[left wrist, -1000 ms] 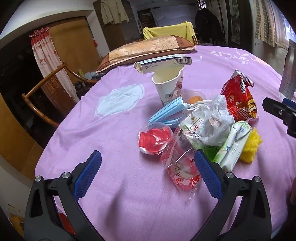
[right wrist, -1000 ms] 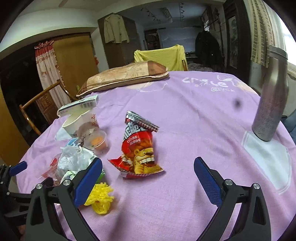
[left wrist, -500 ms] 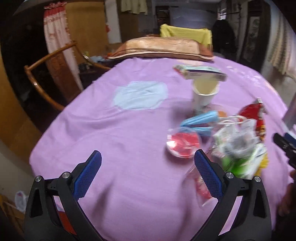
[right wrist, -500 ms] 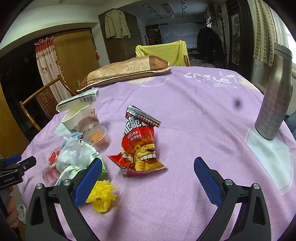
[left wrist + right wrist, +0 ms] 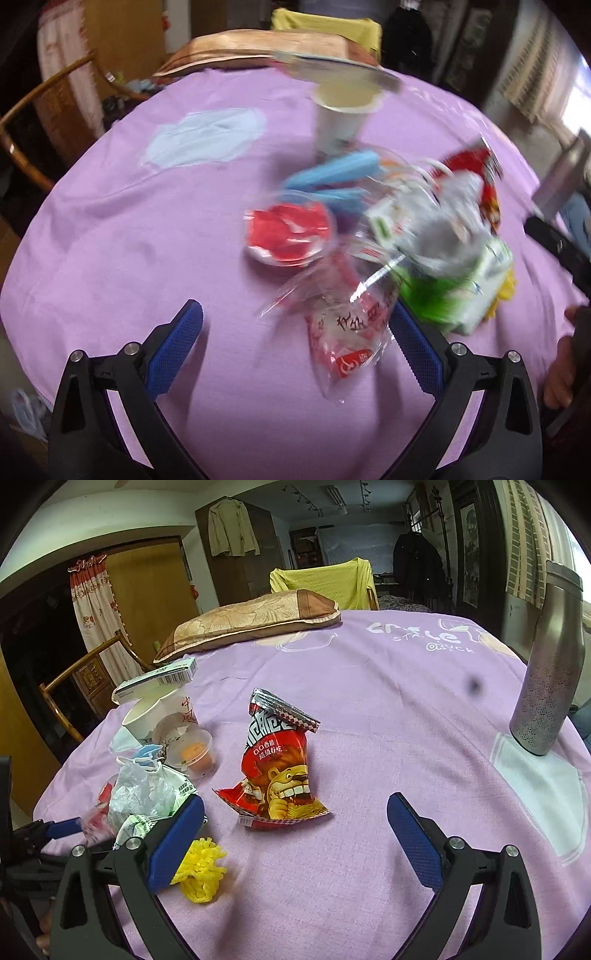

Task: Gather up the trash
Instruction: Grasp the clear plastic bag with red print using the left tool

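Left wrist view is blurred: the left gripper (image 5: 295, 347) is held wide open and empty over the purple tablecloth (image 5: 110, 229), with a clear red-printed wrapper (image 5: 347, 332) between its fingers and a red-filled plastic cup (image 5: 290, 234) beyond. Only the right wrist view shows the steel flask (image 5: 550, 672) and, sharply, the red snack bag (image 5: 277, 768) ahead of the wide-open, empty right gripper (image 5: 295, 830).

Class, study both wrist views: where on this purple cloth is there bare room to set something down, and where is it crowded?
Free: the stretch between the red lion snack bag and the steel flask, and the cloth beyond, toward the pillow. Crowded: the cluster around the paper cup, white plastic bag and yellow crinkle piece.
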A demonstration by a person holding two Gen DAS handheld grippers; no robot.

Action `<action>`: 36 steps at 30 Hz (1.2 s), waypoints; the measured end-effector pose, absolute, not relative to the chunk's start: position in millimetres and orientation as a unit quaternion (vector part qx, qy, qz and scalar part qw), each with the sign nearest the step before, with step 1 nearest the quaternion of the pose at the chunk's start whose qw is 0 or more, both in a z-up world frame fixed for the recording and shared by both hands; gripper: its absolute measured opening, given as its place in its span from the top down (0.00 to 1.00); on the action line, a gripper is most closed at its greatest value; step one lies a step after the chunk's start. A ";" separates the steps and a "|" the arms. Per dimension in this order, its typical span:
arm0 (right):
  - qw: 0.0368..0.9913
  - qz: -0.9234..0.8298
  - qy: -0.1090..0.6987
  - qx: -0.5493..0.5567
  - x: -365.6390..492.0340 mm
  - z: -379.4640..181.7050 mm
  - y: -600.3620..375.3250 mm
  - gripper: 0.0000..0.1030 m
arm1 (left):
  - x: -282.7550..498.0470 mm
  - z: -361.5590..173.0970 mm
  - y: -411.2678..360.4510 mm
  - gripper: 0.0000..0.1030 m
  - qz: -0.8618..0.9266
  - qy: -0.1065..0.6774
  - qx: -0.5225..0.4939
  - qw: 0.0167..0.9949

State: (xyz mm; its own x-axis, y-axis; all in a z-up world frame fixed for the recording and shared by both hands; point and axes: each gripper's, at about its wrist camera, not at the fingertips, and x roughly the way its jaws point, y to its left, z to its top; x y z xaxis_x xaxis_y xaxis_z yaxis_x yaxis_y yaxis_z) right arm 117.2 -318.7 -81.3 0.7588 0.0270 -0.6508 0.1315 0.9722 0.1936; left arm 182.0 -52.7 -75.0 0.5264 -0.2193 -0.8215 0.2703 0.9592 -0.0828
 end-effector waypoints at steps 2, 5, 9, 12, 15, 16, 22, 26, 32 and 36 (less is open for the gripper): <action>0.930 -0.027 0.346 0.117 117.8 -81.1 -319.6 0.05 | 183.6 -70.3 -39.0 0.06 -0.141 0.466 0.000 0.873; 0.930 -0.026 0.347 0.119 118.2 -81.3 -319.8 0.05 | 180.6 -67.5 -39.7 0.06 -0.164 0.468 -0.009 0.868; 0.930 -0.027 0.346 0.119 117.7 -81.2 -319.8 0.05 | 182.9 -75.0 -63.9 0.07 -0.200 0.476 0.002 0.856; 0.930 -0.027 0.346 0.124 117.2 -81.3 -321.3 0.05 | 191.3 -81.0 -70.9 0.26 -0.187 0.478 0.010 0.858; 0.929 -0.023 0.346 0.131 117.5 -81.6 -322.9 0.05 | 193.4 -74.3 -62.4 0.45 -0.192 0.472 -0.005 0.860; 0.929 -0.022 0.345 0.132 117.6 -81.4 -323.0 0.05 | 190.3 -68.6 -58.3 0.48 -0.190 0.463 -0.005 0.866; 0.933 0.006 0.339 0.122 114.4 -78.2 -314.2 0.05 | 167.6 -33.2 -25.3 0.49 -0.167 0.414 -0.015 0.895; 0.928 0.073 0.351 0.104 112.9 -79.0 -294.2 0.05 | 155.4 -17.8 -0.3 0.49 -0.139 0.395 -0.024 0.908; 0.937 0.124 0.321 0.066 105.3 -64.8 -255.2 0.06 | 137.8 -11.5 40.7 0.49 -0.103 0.384 -0.048 0.916; 0.934 0.129 0.329 0.048 122.3 -56.3 -231.3 0.11 | 128.2 -14.8 60.9 0.49 -0.088 0.384 -0.060 0.917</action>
